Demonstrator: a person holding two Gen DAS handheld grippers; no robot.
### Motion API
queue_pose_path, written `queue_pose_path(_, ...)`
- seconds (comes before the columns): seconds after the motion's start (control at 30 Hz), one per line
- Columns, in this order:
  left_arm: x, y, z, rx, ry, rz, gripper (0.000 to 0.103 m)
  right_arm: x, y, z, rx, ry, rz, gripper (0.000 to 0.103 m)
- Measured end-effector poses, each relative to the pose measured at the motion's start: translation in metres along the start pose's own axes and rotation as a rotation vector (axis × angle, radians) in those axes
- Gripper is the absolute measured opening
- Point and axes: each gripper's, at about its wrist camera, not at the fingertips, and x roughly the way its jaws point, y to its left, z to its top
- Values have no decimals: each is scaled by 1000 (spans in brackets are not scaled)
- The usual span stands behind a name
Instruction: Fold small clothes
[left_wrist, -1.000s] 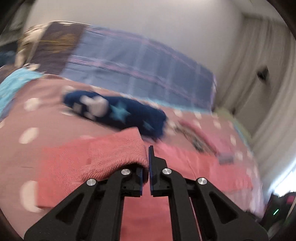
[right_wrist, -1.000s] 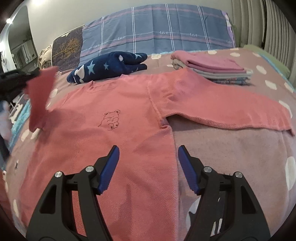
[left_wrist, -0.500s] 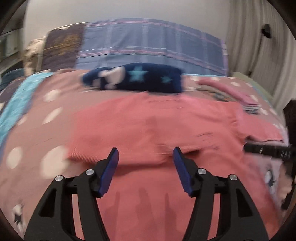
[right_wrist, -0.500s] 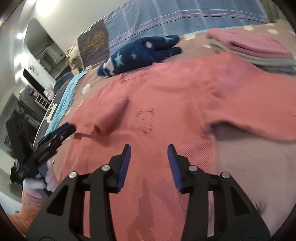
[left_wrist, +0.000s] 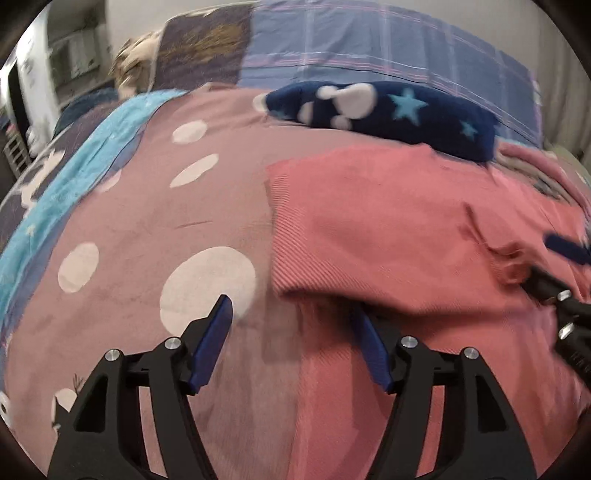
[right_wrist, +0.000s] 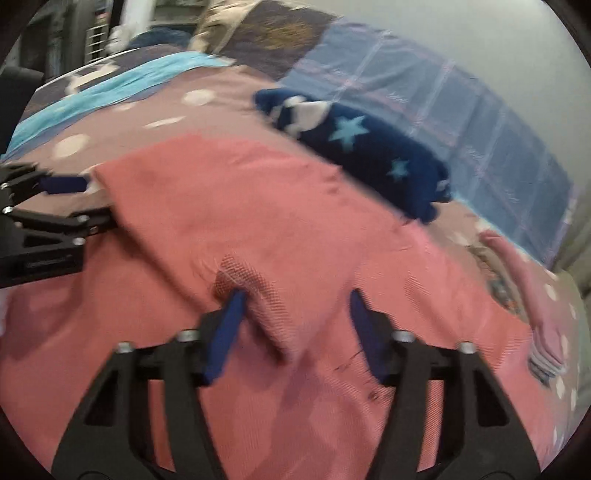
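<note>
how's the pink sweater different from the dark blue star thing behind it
The pink sweater is plain salmon knit; the dark blue star item is navy fleece with light blue stars and white patches. The sweater lies spread flat with one sleeve folded across it, while the star item sits bunched in a lump. The sweater covers far more of the bed. Both rest on the polka-dot blanket.

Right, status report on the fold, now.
Left gripper opening, empty, over sweater's edge. Right gripper closing around a raised fold of the pink sweater. One sleeve folded across. Navy star plush behind, clear.

No text, label or number can be read anywhere here.
</note>
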Motion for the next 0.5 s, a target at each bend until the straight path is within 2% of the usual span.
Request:
queue_pose_path(0.07, 4, 2, -1, -39, 2, 5, 67, -1, -32, -7, 161, 8, 27, 32)
queue_pose_path(0.13, 7, 4, -5, -54, 7, -4, 67, -10, -83, -33, 399, 30, 99, 29)
queue_pose_path(0.23, 7, 4, -5, -58, 3, -4, 67, -13, -142, -77, 650, 97, 204, 27)
queue_pose_path(0.33, 6, 0, -6, -45, -3, 10, 67, -11, -172, -107, 806, 141, 356, 29)
queue_pose_path(0.4, 6, 0, -7, -43, -4, 13, 67, -8, -180, -113, 848, 149, 445, 38)
queue_pose_path(0.47, 7, 0, -7, -45, -2, 10, 67, 0, -182, -106, 846, 144, 454, 46)
queue_pose_path(0.5, 7, 0, -7, -45, -1, 10, 67, 5, -182, -104, 850, 150, 456, 46)
